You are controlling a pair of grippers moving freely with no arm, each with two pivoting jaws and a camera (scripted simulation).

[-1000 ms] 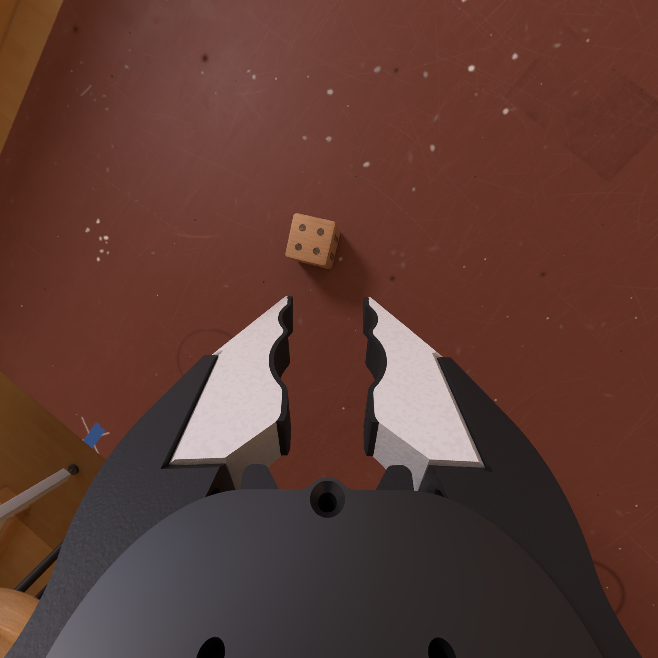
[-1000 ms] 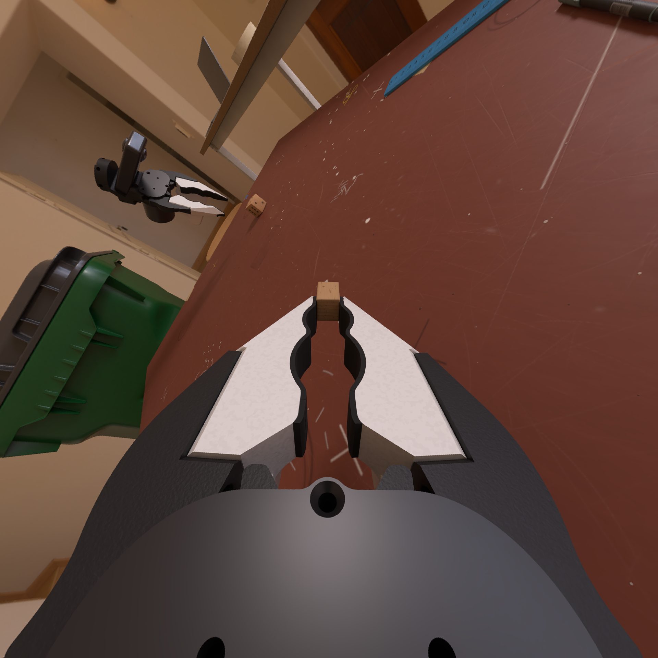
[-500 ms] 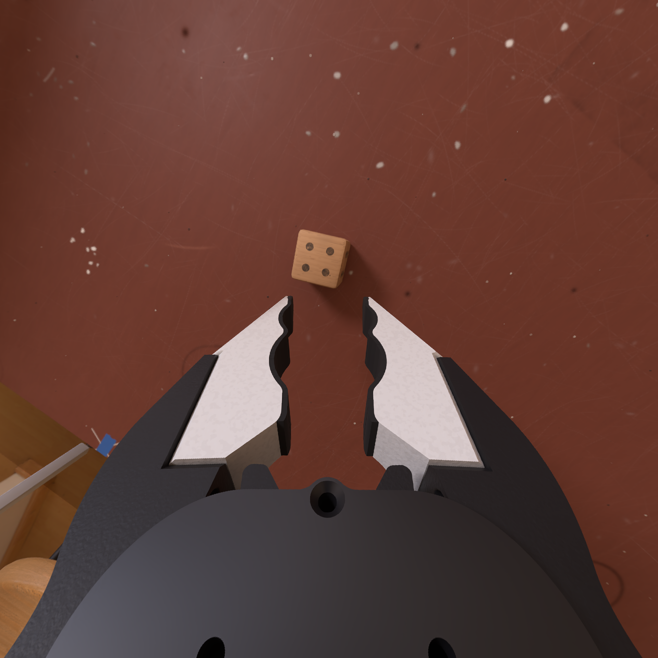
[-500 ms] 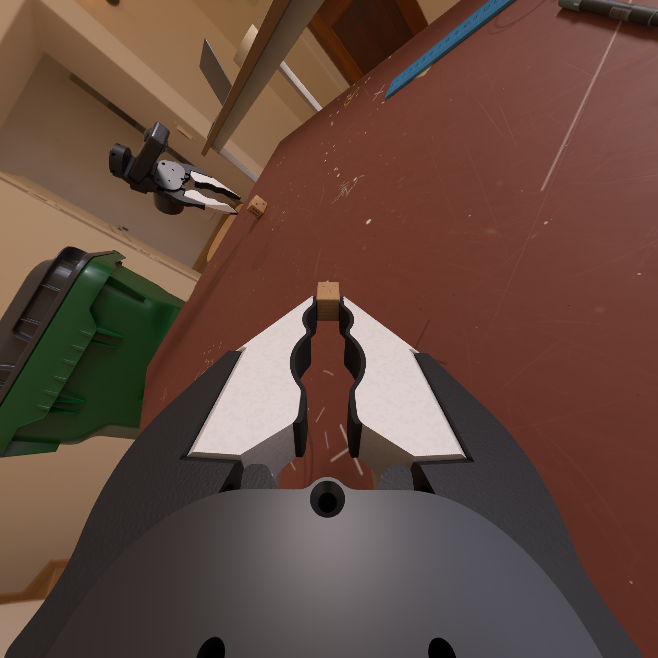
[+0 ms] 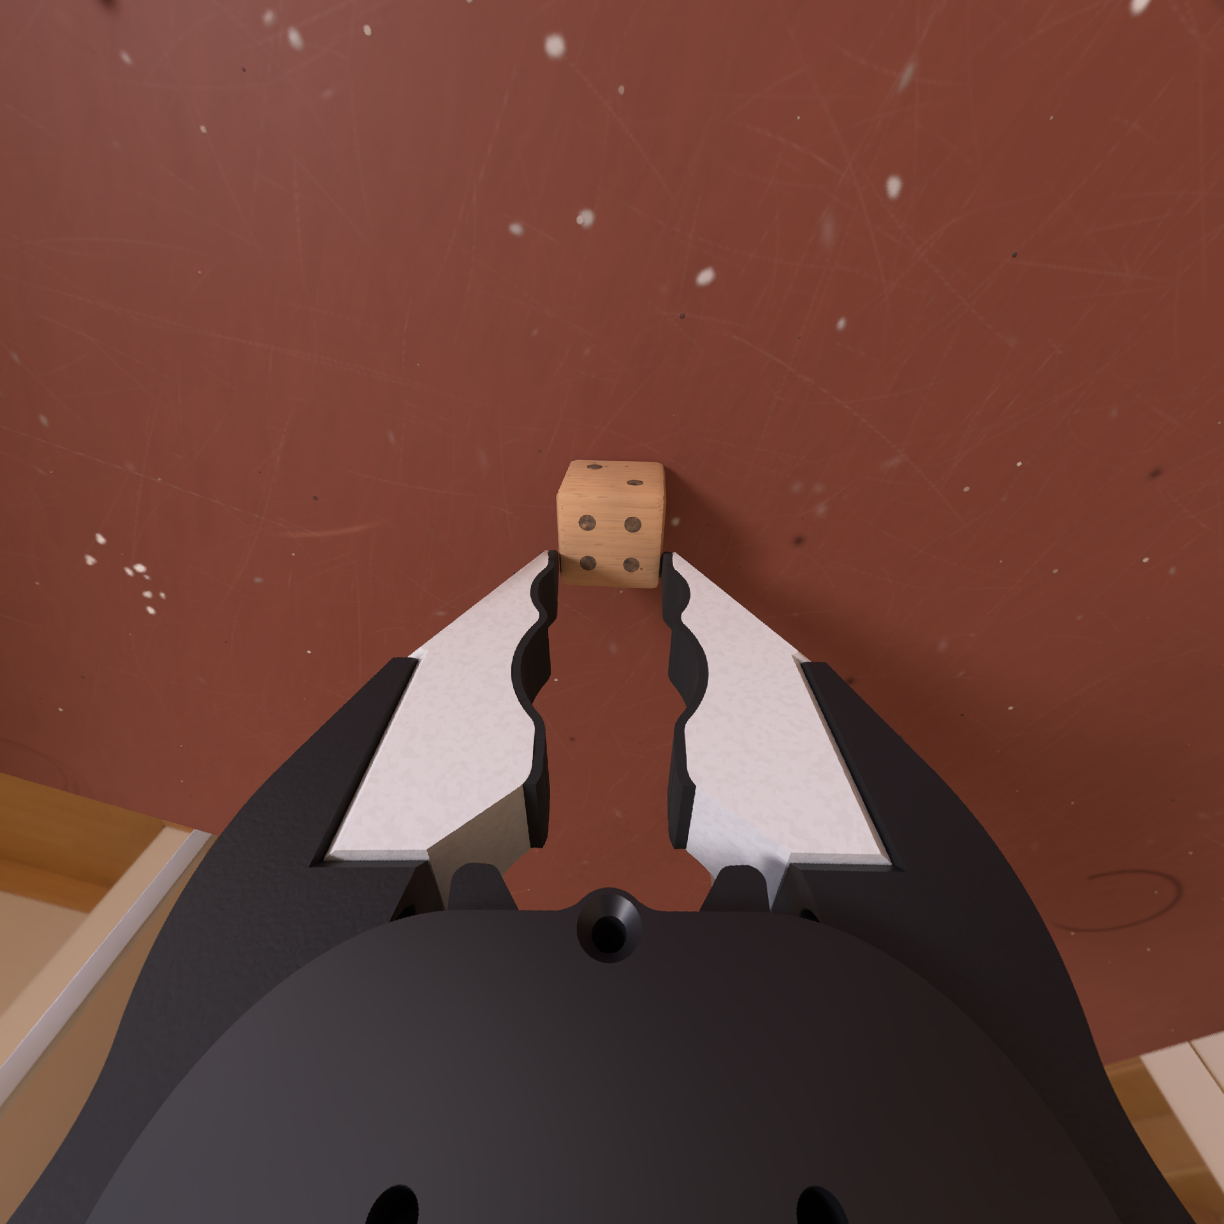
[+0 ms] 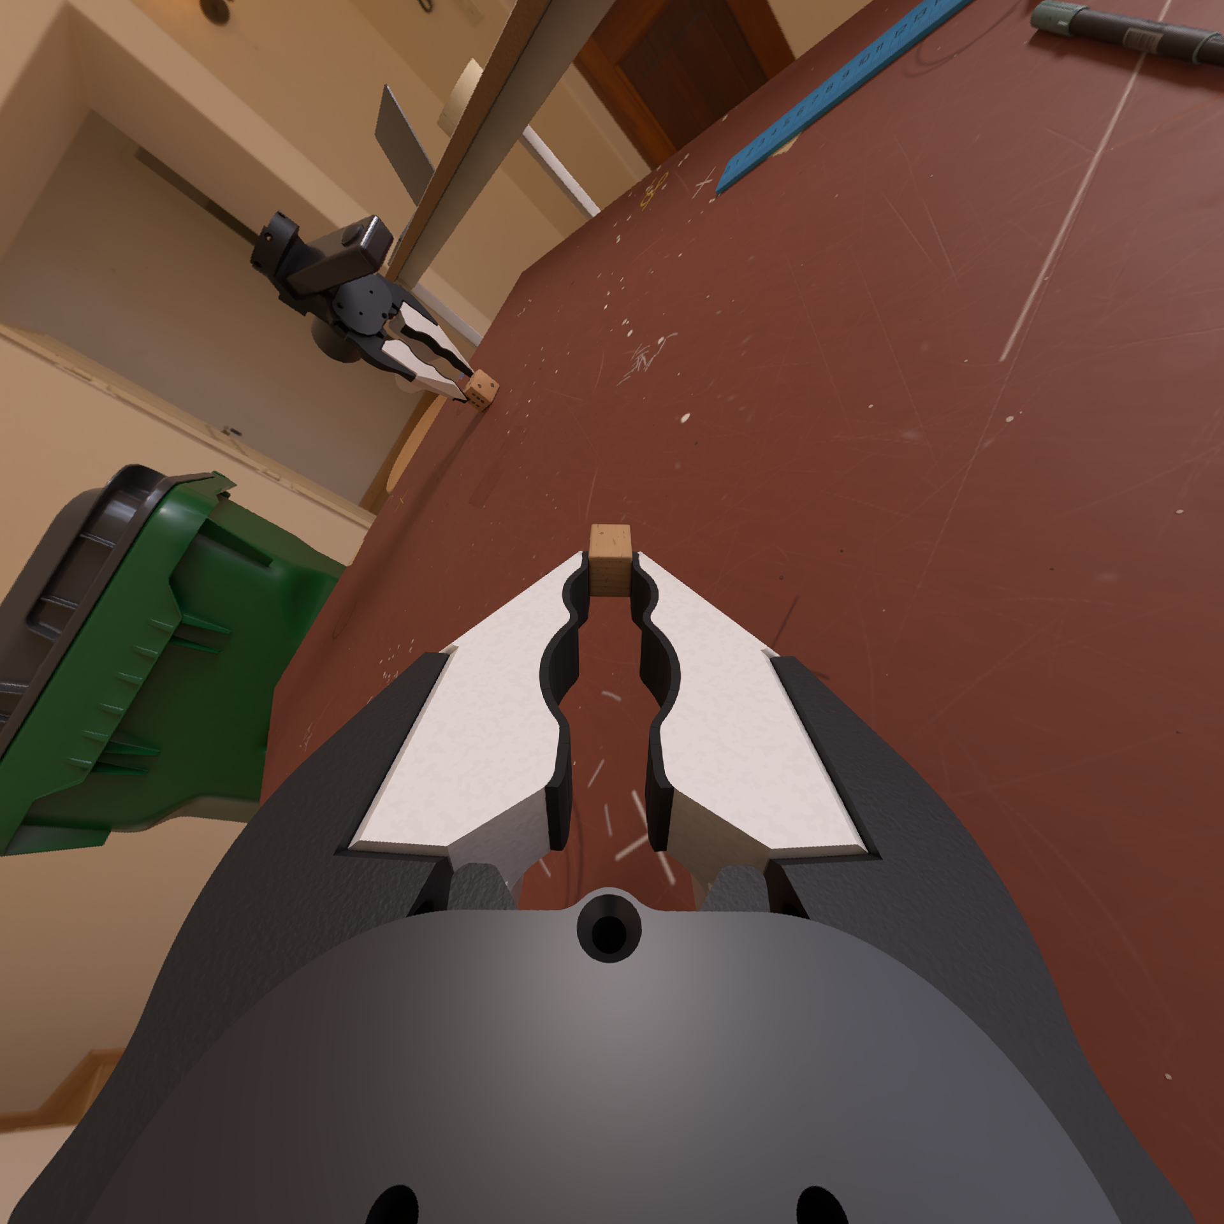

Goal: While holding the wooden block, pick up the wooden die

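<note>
The wooden die (image 5: 609,523) sits on the red-brown table (image 5: 894,371), its four-pip face toward my left wrist camera. My left gripper (image 5: 609,564) has its fingertips against the die's two sides and is shut on it, low at the table. In the right wrist view the left gripper (image 6: 463,392) and the die (image 6: 483,387) are far off near the table's left edge. My right gripper (image 6: 609,577) is shut on the small plain wooden block (image 6: 609,560) and holds it above the table.
A green bin (image 6: 132,662) stands off the table's left edge. A blue ruler (image 6: 828,99) and a dark cylindrical tool (image 6: 1126,30) lie at the far end of the table. The table edge runs just behind my left gripper (image 5: 132,815).
My left gripper moved forward and down to the die, tilted lower, and closed its fingers on the die's sides. My right gripper has held still with the block.
</note>
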